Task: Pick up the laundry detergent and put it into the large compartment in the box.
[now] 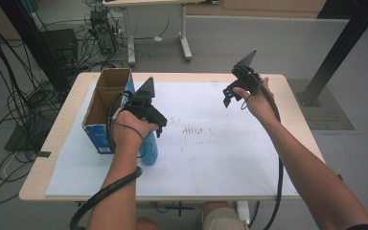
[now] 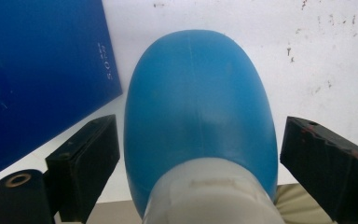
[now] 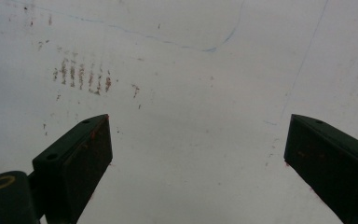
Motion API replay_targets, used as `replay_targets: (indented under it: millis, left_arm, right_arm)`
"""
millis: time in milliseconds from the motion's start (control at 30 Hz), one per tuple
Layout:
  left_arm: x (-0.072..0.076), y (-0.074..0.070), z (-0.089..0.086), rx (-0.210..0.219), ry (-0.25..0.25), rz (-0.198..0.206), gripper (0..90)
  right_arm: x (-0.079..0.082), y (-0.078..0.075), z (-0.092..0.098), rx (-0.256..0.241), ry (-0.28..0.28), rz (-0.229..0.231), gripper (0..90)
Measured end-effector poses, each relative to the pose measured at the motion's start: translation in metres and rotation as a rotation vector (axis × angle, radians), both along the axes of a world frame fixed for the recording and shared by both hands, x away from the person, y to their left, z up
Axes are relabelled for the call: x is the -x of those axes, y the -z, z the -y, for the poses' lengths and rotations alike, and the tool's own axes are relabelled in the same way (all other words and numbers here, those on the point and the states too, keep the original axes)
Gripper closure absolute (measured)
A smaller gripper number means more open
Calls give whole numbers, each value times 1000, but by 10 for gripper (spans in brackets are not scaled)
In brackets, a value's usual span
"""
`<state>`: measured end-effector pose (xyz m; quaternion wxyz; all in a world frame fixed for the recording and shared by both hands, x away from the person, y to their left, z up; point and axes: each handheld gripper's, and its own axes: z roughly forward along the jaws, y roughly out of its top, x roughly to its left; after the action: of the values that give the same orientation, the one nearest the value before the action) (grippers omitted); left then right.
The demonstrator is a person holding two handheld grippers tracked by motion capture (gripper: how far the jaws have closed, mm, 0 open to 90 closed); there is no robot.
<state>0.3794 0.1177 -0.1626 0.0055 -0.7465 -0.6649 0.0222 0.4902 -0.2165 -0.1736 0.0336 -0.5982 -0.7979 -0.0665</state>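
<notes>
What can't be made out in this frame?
- Blue plastic bottle with white cap: high view, mostly hidden by the left hand.
- Open blue cardboard box: its floor is in shadow.
- Left tongs: open around the bottle; contact unclear.
- Right tongs: open, empty.

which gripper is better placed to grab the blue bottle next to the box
Left. The left gripper already has its open jaws either side of the blue bottle, beside the blue box. The right gripper hangs open over the bare white sheet, well away.

Small white print on the blue box [image 2: 37, 79], too blurred to read
</notes>
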Motion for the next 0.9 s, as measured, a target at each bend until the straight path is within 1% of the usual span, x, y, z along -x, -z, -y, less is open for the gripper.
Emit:
replay_targets:
  millis: [333,433,900]
  left_arm:
    - [0,1,2,-8,12,2,179]
    - [1,1,3,-14,15,9,217]
    - [2,2,4,-23,20,13,298]
  right_arm:
    - [0,0,1,-4,2,1,74]
    - [0,0,1,-3,2,0,74]
    - [-1,1,2,-4,3,0,73]
